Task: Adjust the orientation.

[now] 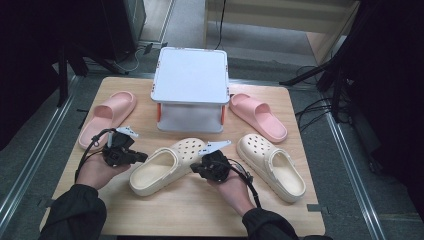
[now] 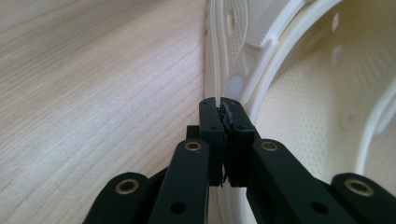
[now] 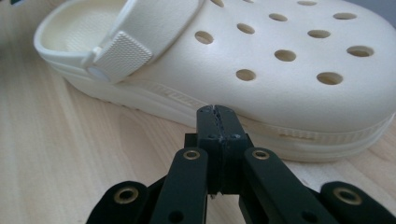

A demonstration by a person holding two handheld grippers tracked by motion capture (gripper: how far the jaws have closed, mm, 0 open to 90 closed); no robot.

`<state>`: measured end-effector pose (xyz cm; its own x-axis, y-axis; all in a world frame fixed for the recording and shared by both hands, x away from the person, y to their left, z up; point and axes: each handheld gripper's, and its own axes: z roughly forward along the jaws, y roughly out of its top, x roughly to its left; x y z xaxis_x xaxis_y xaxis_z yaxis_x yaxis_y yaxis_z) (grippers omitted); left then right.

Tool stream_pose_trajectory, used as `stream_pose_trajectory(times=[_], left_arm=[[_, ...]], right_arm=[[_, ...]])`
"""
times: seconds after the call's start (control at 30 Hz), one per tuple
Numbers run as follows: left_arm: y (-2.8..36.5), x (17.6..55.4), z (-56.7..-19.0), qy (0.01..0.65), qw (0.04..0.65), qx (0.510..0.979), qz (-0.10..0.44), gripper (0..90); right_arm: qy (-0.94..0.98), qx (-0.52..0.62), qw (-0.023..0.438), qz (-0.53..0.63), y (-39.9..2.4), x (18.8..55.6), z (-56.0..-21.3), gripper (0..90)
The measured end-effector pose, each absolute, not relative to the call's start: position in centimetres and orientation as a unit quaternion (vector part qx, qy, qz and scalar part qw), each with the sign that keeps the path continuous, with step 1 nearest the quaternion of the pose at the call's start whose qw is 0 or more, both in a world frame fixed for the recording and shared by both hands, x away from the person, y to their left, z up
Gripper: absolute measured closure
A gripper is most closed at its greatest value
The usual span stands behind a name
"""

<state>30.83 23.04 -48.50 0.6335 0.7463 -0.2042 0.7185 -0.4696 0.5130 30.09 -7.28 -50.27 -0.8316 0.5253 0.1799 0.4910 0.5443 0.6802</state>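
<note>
High view: the cream perforated foam clog [image 1: 167,165] lies slanted in the middle of the light wooden table [image 1: 195,212], heel toward the near left, toe toward the white lidded plastic box [image 1: 191,85] behind it. The left gripper [image 1: 141,157] sits at the clog's heel rim, jaws pressed together with nothing between them; in the left gripper view the tips [image 2: 219,103] stand against the outer wall beside the strap rivet. The right gripper [image 1: 196,170] is at the clog's right side, jaws likewise closed and empty; in the right gripper view the tips [image 3: 217,112] meet the sole edge of the clog [image 3: 261,60].

A second cream clog [image 1: 272,165] lies just right of the right hand, with a narrow strip of bare wood between. A pink foam slide [image 1: 106,117] lies at the far left, another pink slide [image 1: 257,116] right of the box. The near edge has open wood. Grey floor and dark stands surround the table.
</note>
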Motion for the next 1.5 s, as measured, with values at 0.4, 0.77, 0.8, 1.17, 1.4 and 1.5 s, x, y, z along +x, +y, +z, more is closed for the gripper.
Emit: stream_pose_trajectory(times=[0.4,0.77,0.8,1.17,1.4,1.5], left_arm=[[22.2,29.3,-49.0,0.427,0.315,0.848,-0.015,89.1],[19.7,28.0,-49.1,0.406,0.322,0.855,-0.021,88.0],[19.6,27.9,-49.1,0.407,0.322,0.854,-0.02,87.6],[19.3,28.0,-49.5,0.414,0.334,0.846,-0.034,83.1],[20.0,28.2,-49.2,0.434,0.33,0.838,-0.028,66.8],[20.4,28.2,-48.8,0.433,0.339,0.834,-0.027,59.5]], right_arm=[[0.87,0.315,0.026,0.379,-8.0,31.7,-50.3,90.0],[0.866,0.331,0.027,0.373,-8.2,32.9,-50.0,90.0],[0.866,0.329,0.032,0.374,-8.2,33.0,-50.0,90.0],[0.868,0.329,0.045,0.37,-7.7,34.1,-49.9,89.6],[0.863,0.31,0.046,0.396,-8.5,34.3,-49.3,67.9],[0.863,0.301,0.051,0.403,-8.8,34.1,-48.8,63.9]])
